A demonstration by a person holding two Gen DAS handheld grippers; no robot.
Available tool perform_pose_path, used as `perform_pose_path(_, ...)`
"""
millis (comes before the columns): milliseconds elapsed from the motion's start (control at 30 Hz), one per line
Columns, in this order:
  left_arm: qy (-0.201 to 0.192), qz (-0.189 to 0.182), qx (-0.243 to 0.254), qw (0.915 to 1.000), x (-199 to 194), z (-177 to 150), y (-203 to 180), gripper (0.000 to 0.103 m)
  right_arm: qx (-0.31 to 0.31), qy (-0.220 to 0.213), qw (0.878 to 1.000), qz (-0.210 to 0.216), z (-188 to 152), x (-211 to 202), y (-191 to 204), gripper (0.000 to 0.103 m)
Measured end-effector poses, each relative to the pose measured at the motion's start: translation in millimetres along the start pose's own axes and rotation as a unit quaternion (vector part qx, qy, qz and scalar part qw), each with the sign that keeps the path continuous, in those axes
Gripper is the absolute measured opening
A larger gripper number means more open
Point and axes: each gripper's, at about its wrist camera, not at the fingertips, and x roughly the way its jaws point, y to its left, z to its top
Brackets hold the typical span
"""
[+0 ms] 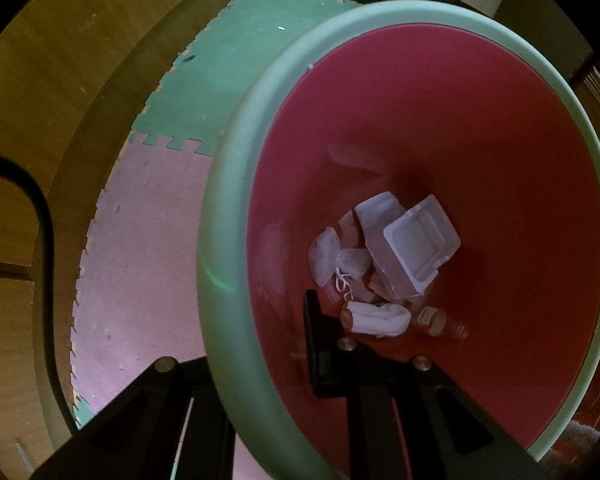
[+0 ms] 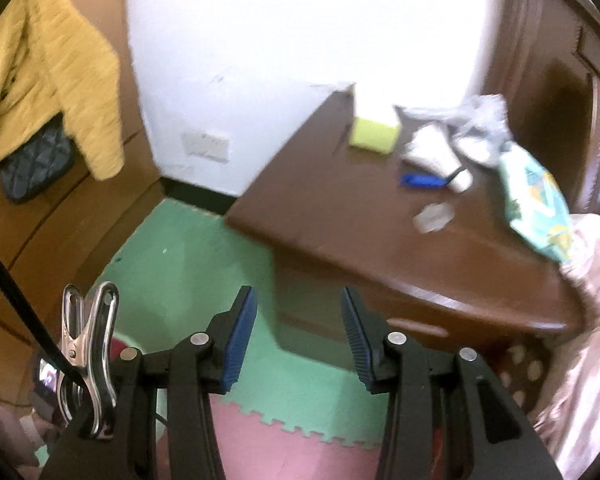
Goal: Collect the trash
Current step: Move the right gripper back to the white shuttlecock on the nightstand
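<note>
Left gripper [image 1: 259, 344] clamped on bin [image 1: 235, 208] rim; containers [image 1: 408, 244] and tissues [image 1: 332, 256] lie inside. Right gripper [image 2: 300, 332] open, empty. Only right view shows cluttered surface [image 2: 340, 216], wrapper [image 2: 434, 212].

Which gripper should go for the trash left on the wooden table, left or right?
Right. The right gripper is open, empty and facing the table, while the left gripper straddles the bin rim.

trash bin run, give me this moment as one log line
left gripper: clamped on bin rim | bin: clear container, wrappers inside | right gripper: open, empty | nightstand: litter left
</note>
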Motion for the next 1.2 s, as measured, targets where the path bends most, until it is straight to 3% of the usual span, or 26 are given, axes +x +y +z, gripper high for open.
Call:
perform_pose_path(233,0.001,0.001,0.001,1.0000,-1,0,1,0.010,0.052,-0.010,0.998,-0.044,28,-2,-60,0.045)
perform_pose_path(400,0.000,0.001,0.001,1.0000,-1,0,0,0.010,0.053,-0.007,0.995,-0.082,48,6,-86,0.045)
perform_pose_path(667,-0.001,0.004,0.003,1.0000,-1,-1,2,0.010,0.104,0.009,0.990,-0.095,72,24,-135,0.046)
perform_pose_path(733,-0.002,0.005,0.002,1.0000,-1,-1,3,0.010,0.111,0.011,0.989,-0.100,77,30,-143,0.051)
perform_pose_path(967,-0.002,0.009,0.005,0.9999,-2,0,2,0.010,0.102,0.015,0.992,-0.077,97,58,-134,0.054)
perform_pose_path(1200,-0.003,0.009,0.004,0.9999,-2,0,2,0.010,0.020,0.049,0.991,-0.123,116,97,-104,0.054)
